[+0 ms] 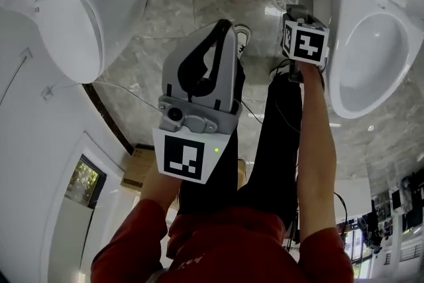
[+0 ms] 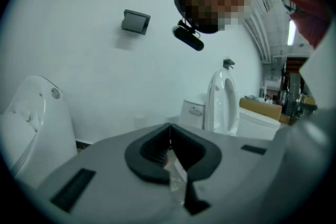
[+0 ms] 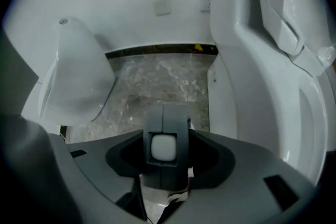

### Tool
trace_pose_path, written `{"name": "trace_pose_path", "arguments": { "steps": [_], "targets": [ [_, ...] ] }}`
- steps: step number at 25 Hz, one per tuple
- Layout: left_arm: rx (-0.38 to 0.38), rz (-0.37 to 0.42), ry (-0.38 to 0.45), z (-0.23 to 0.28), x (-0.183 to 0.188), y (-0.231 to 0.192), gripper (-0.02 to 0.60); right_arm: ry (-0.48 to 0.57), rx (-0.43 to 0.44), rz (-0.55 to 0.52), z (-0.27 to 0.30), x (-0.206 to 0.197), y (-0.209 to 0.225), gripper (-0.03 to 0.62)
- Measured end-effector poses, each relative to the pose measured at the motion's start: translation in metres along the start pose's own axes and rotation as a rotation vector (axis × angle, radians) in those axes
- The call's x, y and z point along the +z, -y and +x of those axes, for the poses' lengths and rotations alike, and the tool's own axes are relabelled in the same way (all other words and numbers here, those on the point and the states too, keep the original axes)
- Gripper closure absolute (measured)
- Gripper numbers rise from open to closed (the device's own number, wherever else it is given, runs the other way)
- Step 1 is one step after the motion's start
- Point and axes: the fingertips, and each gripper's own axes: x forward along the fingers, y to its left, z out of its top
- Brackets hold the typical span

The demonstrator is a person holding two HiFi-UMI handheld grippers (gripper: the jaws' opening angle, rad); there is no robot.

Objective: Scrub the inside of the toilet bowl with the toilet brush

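The right gripper view looks steeply down. The right hand-held gripper has its jaws well apart. Between them is the grey top end of the toilet brush, capped by a pale square. Dark space shows on either side of it, so the pads aren't gripping it. The rest of the brush is hidden below that top end. Beyond it lies the grey marble floor, with the white outer wall of the toilet bowl just to the right and a second toilet at the left.

The head view doesn't show the brush at all. Of the right hand-held gripper it gives only the marker cube, just beside the left rim of the open bowl, with the jaws hidden under it. What it adds is the bare inside of the bowl, and the second toilet at the floor's upper left with its lid down. The left hand-held gripper reaches forward over the middle of the floor.

Only the left gripper view shows that gripper's jaws meeting tip to tip, with nothing held. It looks out level at a white wall, a toilet with its lid raised and a cardboard box behind it. I can't tell whether that is the same toilet as the open bowl.
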Motion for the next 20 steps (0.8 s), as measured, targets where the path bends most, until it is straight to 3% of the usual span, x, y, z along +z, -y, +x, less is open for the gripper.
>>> {"name": "trace_pose_path", "arguments": {
  "steps": [5, 11, 15, 20],
  "targets": [
    [-0.010, -0.022, -0.003, 0.000, 0.003, -0.010, 0.583, -0.061, -0.079, -0.007, 0.025, -0.005, 0.004, 0.419],
    [-0.047, 0.010, -0.002, -0.004, 0.014, 0.012, 0.583, -0.068, -0.050, -0.043, 0.023, -0.018, 0.005, 0.437],
    [-0.061, 0.021, -0.023, -0.011, 0.026, 0.046, 0.583, 0.012, -0.026, -0.032, -0.042, -0.035, 0.014, 0.437],
    [-0.026, -0.024, -0.001, -0.019, 0.069, 0.112, 0.583, 0.166, 0.084, 0.004, -0.183, -0.067, 0.033, 0.437]
  ]
}}
